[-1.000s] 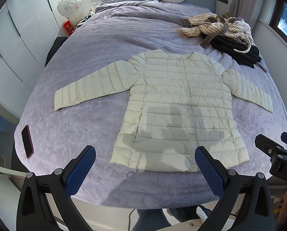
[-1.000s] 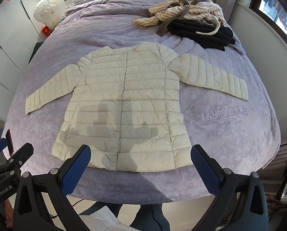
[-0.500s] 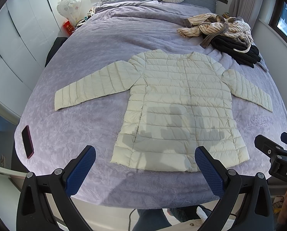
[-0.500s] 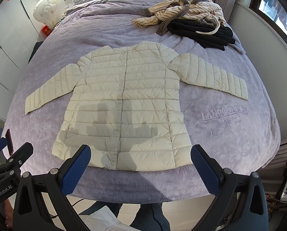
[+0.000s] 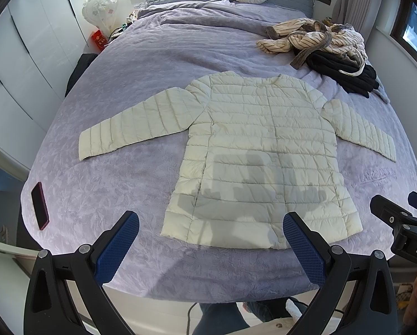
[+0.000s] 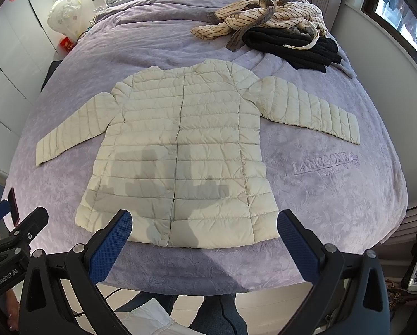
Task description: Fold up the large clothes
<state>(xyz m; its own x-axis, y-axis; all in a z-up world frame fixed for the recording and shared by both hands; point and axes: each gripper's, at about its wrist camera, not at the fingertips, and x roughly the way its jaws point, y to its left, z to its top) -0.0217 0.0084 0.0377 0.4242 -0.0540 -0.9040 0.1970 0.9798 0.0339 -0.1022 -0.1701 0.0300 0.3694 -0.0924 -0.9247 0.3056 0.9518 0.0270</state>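
Both hand-held grippers are held spread wide and empty above the foot of the bed (image 5: 141,64) — the left hand-held gripper (image 5: 211,231) and the right hand-held gripper (image 6: 204,229), neither touching cloth. On the lilac bedspread a cream quilted jacket (image 5: 261,162) is laid flat, front up and snapped shut; its long axis runs from hem, nearest the grippers, to collar, pointed at the headboard, with both sleeves spread outward and slightly down. A pile of striped and black clothes (image 6: 275,33) is seen near the far right of the bed, well apart from the jacket. An embroidered logo (image 6: 325,164) is read clearly only in the right wrist view. A dark red phone (image 5: 40,206) at the bed's left edge is shown fully only in the left wrist view — in the other it is mostly hidden.
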